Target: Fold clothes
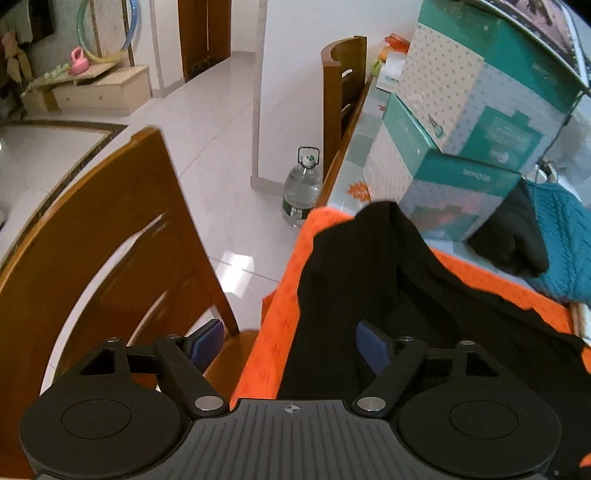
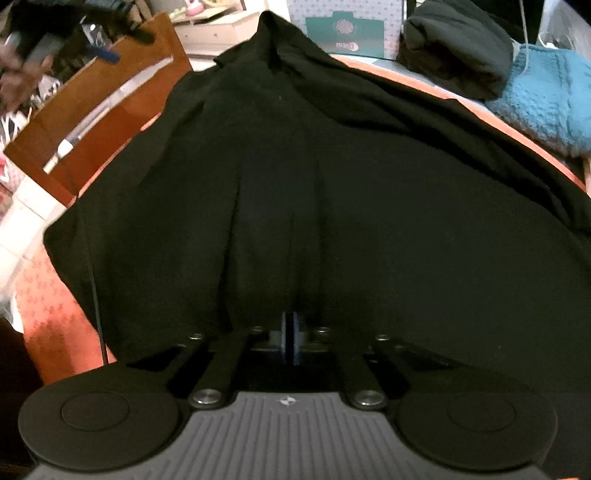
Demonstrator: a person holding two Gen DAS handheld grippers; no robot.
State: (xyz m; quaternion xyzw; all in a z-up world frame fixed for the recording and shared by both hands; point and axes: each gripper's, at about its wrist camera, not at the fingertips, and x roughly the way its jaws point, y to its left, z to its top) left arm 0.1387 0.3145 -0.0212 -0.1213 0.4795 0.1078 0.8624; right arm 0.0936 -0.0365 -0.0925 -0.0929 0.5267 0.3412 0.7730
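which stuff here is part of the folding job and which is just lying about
Part of the job:
black garment
orange cloth it lies on
right tool, shut on the garment
left tool, open

Lying about:
teal boxes
water bottle
wooden chair
teal knit
rolled dark garment

You're in a home dining area: wooden chairs point(image 1: 110, 236) pulled up beside the orange-covered table point(image 1: 273, 332), glossy white floor tiles beyond, a water jug point(image 1: 301, 188) just past the table's corner, and a hula hoop point(image 1: 107, 29) well beyond it.
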